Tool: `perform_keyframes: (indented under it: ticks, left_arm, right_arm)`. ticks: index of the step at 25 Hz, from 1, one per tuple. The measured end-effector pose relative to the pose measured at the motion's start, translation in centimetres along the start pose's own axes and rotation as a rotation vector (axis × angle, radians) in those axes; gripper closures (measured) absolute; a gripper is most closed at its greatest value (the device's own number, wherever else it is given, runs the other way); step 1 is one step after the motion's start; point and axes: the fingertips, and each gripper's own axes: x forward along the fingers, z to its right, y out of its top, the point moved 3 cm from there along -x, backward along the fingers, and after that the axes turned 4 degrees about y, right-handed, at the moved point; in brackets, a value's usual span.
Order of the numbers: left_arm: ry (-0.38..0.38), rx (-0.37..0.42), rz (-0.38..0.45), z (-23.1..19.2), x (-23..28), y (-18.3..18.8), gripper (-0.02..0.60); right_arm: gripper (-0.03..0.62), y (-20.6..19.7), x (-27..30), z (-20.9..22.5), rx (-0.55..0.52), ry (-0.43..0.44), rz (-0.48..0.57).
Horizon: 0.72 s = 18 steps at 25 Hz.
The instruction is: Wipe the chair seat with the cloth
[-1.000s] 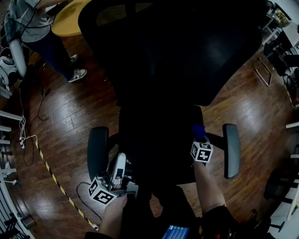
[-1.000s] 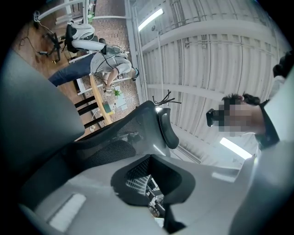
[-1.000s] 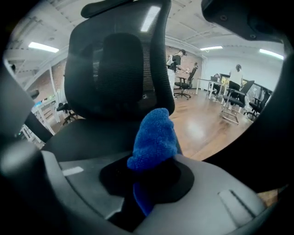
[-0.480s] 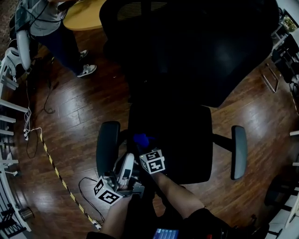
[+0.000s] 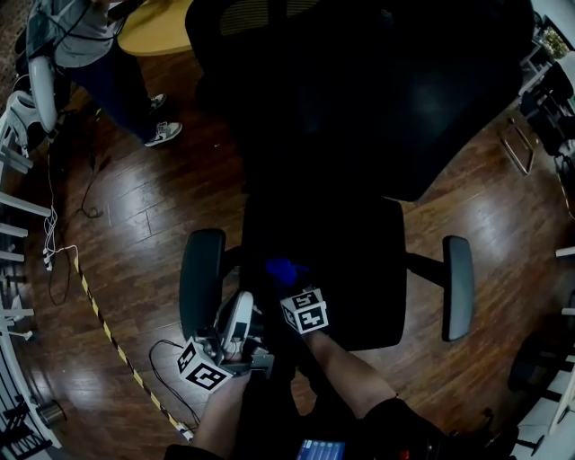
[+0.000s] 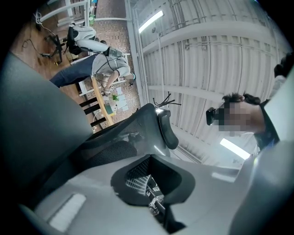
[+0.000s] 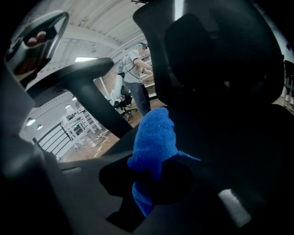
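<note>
A black office chair fills the head view, its seat (image 5: 346, 269) between two armrests. A blue cloth (image 5: 280, 269) lies bunched on the seat's left part, near the left armrest (image 5: 201, 283). My right gripper (image 5: 289, 286) is shut on it; in the right gripper view the cloth (image 7: 154, 142) sticks out from between the jaws against the dark backrest (image 7: 220, 59). My left gripper (image 5: 239, 319) hangs off the seat's front left corner, below the left armrest. In its own view the left gripper (image 6: 154, 172) points up past the chair with nothing held, jaws together.
A person (image 5: 99, 54) stands at the far left by a yellow table (image 5: 162, 27). Cables and yellow-black tape (image 5: 108, 346) lie on the wooden floor on the left. The right armrest (image 5: 458, 287) and other chairs (image 5: 548, 99) stand at the right.
My right gripper carried the cloth from the seat's right side across to its left side, then shifted slightly. The left gripper stayed by the front left corner.
</note>
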Motion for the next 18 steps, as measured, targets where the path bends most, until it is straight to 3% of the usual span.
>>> perform_keyframes:
  ticks: [4, 11, 15, 18]
  left_arm:
    - [0.003, -0.004, -0.013, 0.1, 0.4, -0.7, 0.589]
    - [-0.009, -0.02, -0.034, 0.4, 1.4, -1.8, 0.589]
    - [-0.014, -0.025, -0.037, 1.0, 1.4, -2.3, 0.589]
    - [-0.018, -0.023, -0.039, 1.3, 1.1, -2.6, 0.589]
  right_arm:
    - [0.514, -2.1, -5.6, 7.4, 0.03, -0.151, -0.032]
    - [0.514, -4.6, -20.5, 20.4, 0.16, -0.518, -0.003]
    - [0.514, -5.5, -24.9, 22.9, 0.215, -0.596, 0.058]
    - [0.514, -5.7, -25.1, 22.8, 0.192, -0.621, 0.053]
